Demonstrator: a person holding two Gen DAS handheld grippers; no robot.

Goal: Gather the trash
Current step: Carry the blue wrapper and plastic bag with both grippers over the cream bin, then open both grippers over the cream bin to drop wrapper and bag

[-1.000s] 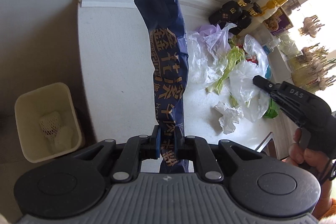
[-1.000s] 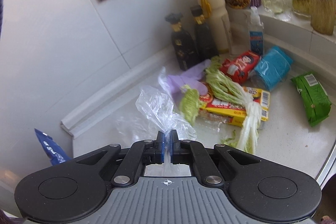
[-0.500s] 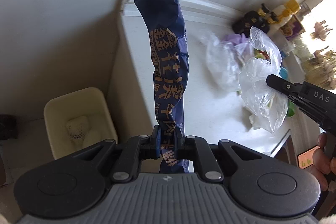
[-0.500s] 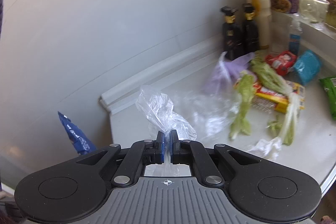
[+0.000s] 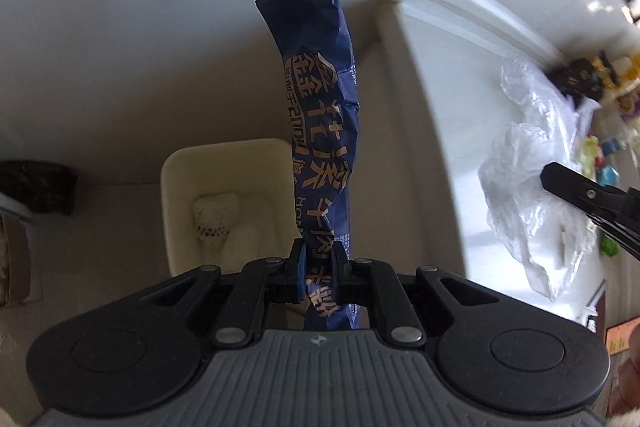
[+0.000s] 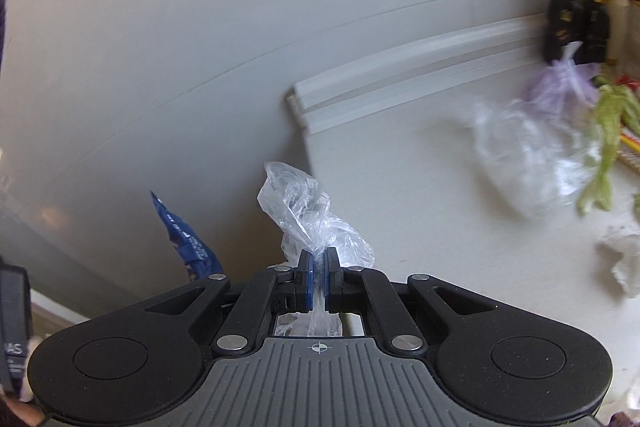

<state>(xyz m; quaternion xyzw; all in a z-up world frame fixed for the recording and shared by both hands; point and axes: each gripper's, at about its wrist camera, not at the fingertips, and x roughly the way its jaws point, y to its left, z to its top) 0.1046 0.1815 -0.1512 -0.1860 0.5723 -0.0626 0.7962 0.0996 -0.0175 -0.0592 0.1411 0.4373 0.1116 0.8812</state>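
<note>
My left gripper is shut on a long dark blue snack wrapper that stands up in front of the left wrist view. Below it on the floor sits a cream trash bin holding a white foam net. My right gripper is shut on a crumpled clear plastic bag; that bag and the right gripper also show at the right of the left wrist view. The blue wrapper shows at the lower left of the right wrist view.
A white counter ends at a left edge beside a grey wall. On it lie another clear bag, a purple bag, green leaves and crumpled tissue. Dark bottles stand at the back.
Both grippers have swung left off the counter towards the bin, each carrying its trash. The bin now lies nearly under the blue wrapper, and the counter clutter has slid to the right.
</note>
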